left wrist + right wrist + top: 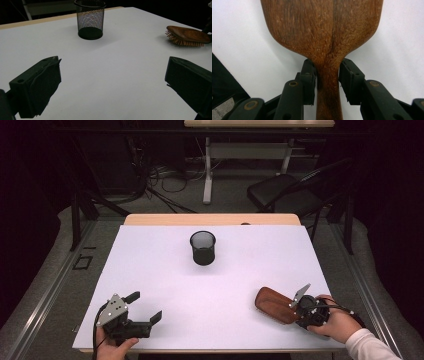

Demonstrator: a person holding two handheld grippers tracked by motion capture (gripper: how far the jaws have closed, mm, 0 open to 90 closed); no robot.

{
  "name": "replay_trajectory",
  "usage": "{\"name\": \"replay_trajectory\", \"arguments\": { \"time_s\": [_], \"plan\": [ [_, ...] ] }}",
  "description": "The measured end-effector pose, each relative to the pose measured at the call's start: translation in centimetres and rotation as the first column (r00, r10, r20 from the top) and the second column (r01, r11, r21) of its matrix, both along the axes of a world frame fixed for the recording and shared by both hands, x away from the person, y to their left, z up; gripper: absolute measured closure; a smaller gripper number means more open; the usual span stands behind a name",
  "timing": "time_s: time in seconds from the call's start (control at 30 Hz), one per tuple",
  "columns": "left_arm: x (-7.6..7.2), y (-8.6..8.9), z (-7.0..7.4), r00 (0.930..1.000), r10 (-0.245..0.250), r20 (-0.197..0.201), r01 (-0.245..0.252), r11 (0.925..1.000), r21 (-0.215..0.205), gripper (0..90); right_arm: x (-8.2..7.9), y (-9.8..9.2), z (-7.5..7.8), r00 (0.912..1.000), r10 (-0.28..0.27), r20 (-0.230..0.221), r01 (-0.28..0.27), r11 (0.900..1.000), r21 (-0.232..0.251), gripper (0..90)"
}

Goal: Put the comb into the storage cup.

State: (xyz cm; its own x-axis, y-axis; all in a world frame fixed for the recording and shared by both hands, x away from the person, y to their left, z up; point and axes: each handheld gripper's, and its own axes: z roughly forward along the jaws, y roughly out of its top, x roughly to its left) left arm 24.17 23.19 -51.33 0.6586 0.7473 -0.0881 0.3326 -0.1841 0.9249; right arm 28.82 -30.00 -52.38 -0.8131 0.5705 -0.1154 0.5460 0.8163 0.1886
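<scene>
A wooden hairbrush (274, 304) lies bristles down on the white tabletop (165, 270) at the front right. My right gripper (299, 309) has its jaws closed on the brush's narrow handle just below the head; up close the two pads press the neck of the hairbrush (322, 25) from both sides, right gripper (327, 72). My left gripper (145, 306) rests at the front left, open wide and holding nothing, left gripper (113, 67). A black mesh cup (203, 247) stands upright at the table's far middle, cup (90, 18), with the hairbrush (188, 33) off to its right.
Bare white surface lies between the grippers and the cup. Beyond the table's far edge are a black chair (285, 192), a desk leg (207, 170) and floor cables (165, 180).
</scene>
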Motion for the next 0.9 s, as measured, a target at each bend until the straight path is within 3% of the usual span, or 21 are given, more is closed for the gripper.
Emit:
{"name": "replay_trajectory", "arguments": {
  "time_s": [0.03,0.07,0.1,0.2,0.67,0.9],
  "plan": [
    [-0.01,0.01,0.01,1.0,0.001,0.0,-0.001,1.0,0.0,0.4,0.06,-0.05,-0.09,1.0,-0.001,-0.009,0.001,1.0,0.02,66.4],
    [-0.01,0.03,0.01,1.0,0.001,-0.001,-0.001,1.0,0.0,0.4,0.09,-0.01,0.14,1.0,0.004,-0.008,-0.005,1.0,-0.018,66.7],
    [-0.01,0.03,0.01,1.0,0.001,-0.001,-0.001,1.0,0.0,0.4,0.05,-0.01,-0.01,1.0,-0.001,-0.002,0.001,1.0,0.0,67.3],
    [-0.01,0.06,0.02,1.0,0.003,0.0,-0.003,1.0,0.0,0.4,0.09,0.03,0.08,0.9999,0.007,-0.007,-0.007,1.0,-0.017,68.8],
    [0.04,0.12,-0.02,1.0,0.004,-0.002,-0.004,1.0,-0.002,0.4,-0.1,0.01,-0.01,0.9999,0.014,-0.004,-0.014,1.0,0.001,72.1],
    [0.05,0.12,-0.04,1.0,0.007,-0.001,-0.007,1.0,-0.007,0.5,-0.39,-0.28,-0.15,0.9991,0.026,0.035,-0.027,0.999,0.031,72.5]
  ]
}}
